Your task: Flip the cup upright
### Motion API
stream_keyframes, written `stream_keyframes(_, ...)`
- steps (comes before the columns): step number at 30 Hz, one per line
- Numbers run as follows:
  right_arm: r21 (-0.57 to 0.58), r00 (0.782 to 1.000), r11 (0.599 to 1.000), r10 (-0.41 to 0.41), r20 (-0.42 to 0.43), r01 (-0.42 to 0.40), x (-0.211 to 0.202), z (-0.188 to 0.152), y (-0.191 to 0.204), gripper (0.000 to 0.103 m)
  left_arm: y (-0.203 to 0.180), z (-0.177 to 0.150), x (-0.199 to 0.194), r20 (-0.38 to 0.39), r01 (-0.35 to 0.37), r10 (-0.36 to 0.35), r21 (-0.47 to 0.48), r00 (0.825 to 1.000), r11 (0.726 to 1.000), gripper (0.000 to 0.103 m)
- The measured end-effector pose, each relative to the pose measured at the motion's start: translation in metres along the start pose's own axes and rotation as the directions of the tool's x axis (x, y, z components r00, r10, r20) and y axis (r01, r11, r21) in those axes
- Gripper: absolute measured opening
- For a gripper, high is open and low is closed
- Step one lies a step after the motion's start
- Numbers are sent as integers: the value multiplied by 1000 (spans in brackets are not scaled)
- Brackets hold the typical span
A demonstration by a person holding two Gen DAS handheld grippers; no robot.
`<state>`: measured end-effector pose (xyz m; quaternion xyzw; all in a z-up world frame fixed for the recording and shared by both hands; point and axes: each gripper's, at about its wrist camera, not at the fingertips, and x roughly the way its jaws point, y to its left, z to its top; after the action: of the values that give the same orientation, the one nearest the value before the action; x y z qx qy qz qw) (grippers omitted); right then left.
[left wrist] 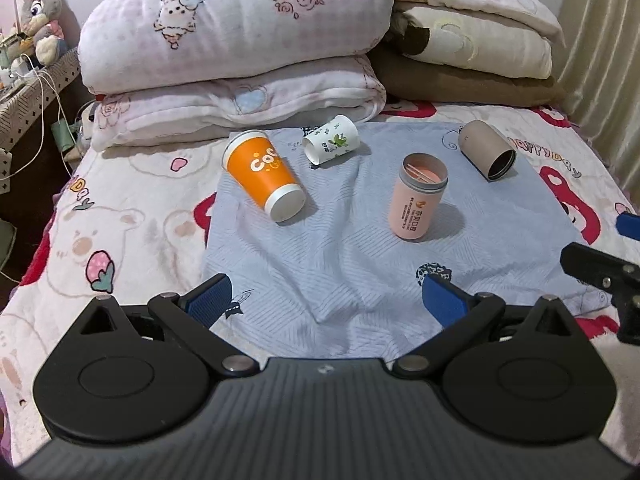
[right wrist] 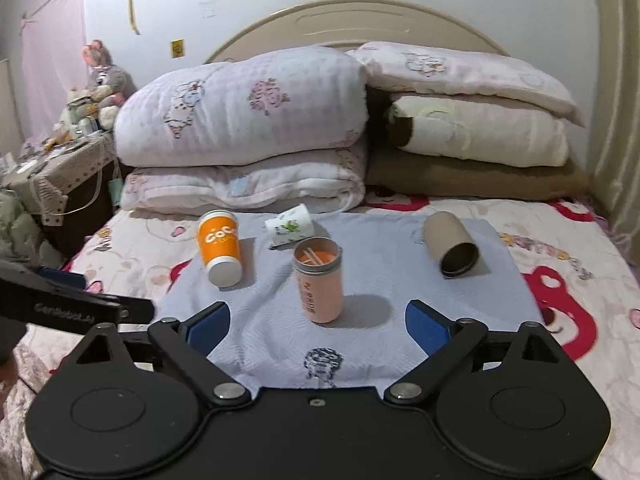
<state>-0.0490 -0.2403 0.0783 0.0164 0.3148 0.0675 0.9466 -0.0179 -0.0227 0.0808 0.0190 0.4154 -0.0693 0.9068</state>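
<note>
A pale blue textured cloth [right wrist: 380,344] is spread on the bed beneath both grippers. Ahead of the widely parted, empty fingers of the right gripper [right wrist: 318,320], a pink cylindrical cup [right wrist: 320,280] stands upright; left of it, an orange paper cup [left wrist: 262,174] lies tipped, beyond the left gripper [left wrist: 326,296], likewise wide open and empty.

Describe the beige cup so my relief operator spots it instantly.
On the bed, find the pale blue cloth. At its far right corner lies the beige cup, tipped over, dark mouth toward the camera. It alone is plain, with no print.
</note>
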Motion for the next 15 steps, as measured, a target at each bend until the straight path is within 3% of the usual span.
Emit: stream_keyframes(15, 29, 982, 981, -190, -6, 190, -17, -14, 15, 103, 8, -14, -14, 18, -16, 17, -47, 1000, 999, 103)
